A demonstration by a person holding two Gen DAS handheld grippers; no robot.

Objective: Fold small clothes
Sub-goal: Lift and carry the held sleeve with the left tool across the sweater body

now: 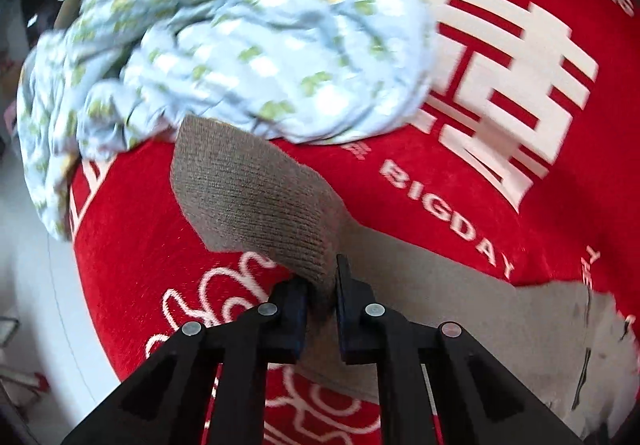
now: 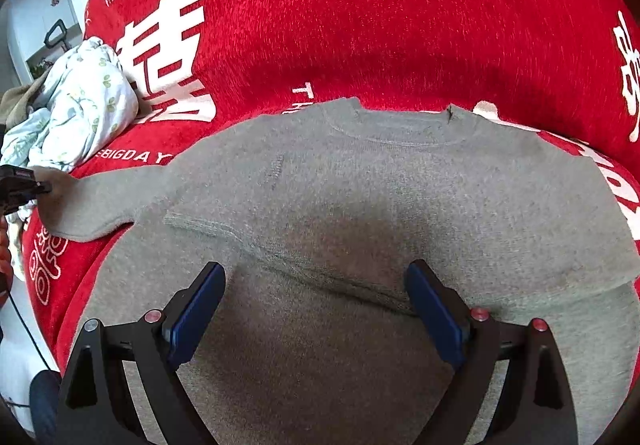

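The left gripper clamps the sleeve cuff of a grey knit sweater spread on a red wedding blanket, the right gripper hovering open-jawed above; the sleeve should be carried flat across the chest.

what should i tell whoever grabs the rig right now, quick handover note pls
Left gripper: shut on the cuff of the grey sweater's sleeve, which is stretched out to the sweater's side.
Right gripper: open, hovering over the lower part of the grey sweater, holding nothing.
The sweater lies flat on the red blanket, collar away from the right camera. A crumpled light blue patterned garment sits in a heap on the blanket beyond the sleeve.
Done: sweater spread out, sleeve gripped.
Left: probably bring the sleeve in across the body, finish folding, then deal with the blue garment.
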